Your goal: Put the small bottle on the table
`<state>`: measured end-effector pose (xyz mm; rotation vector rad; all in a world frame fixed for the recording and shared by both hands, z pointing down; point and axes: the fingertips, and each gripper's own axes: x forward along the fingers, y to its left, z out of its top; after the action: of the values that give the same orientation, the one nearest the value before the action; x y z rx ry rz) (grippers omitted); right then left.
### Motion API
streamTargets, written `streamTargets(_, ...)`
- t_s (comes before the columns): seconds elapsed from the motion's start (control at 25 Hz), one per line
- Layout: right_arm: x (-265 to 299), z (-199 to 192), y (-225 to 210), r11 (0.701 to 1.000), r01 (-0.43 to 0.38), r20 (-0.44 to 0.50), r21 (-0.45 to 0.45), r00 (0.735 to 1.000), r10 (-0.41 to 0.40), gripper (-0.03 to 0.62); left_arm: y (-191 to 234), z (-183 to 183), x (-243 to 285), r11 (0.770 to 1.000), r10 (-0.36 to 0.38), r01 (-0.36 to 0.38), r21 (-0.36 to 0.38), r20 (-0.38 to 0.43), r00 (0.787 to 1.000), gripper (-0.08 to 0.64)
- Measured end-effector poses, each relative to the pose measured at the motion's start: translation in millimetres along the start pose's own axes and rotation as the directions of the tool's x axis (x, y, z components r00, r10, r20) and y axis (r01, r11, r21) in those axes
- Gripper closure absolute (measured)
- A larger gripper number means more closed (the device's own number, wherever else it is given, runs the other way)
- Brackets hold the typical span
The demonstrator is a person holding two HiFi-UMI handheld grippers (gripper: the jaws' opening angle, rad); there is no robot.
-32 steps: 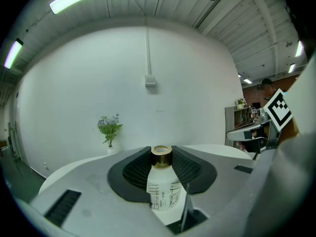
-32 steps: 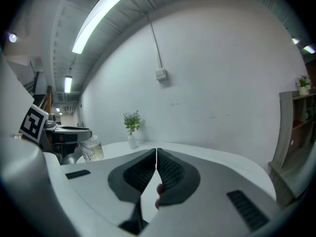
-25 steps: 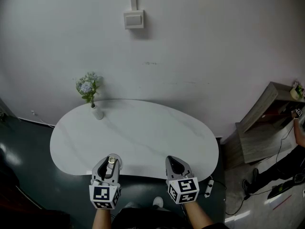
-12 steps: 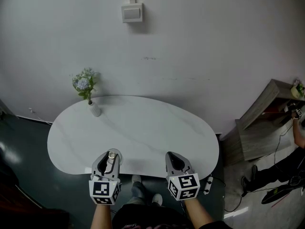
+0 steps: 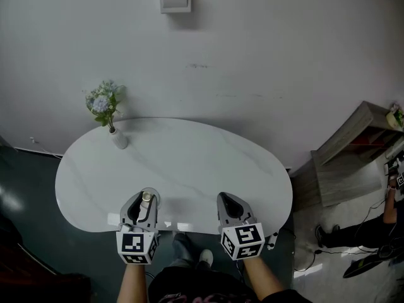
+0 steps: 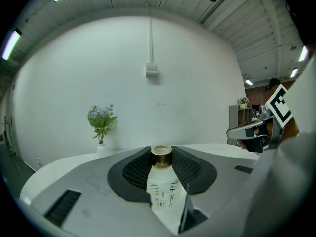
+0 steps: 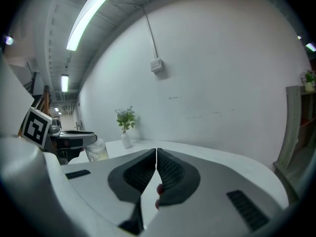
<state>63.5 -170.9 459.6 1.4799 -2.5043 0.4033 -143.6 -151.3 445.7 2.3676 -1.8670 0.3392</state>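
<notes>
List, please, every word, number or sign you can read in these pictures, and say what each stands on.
No text can be read.
small bottle: dark print and scale lines on its side, too small to read.
Cubes on the left gripper and right gripper: black-and-white square patterns only, no letters.

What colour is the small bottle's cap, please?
Gold; the cap on the small bottle shows best in the left gripper view.
</notes>
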Motion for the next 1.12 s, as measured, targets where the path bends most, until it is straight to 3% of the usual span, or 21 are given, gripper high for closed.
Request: streamTargets(1.12,89,-38,-7,1.000,0.004,-0.151,0.006,0.989,-0.003,0.525,19,-64,105,0.995,-0.094,0.090,-0.045,-0.094,0.991,0.428)
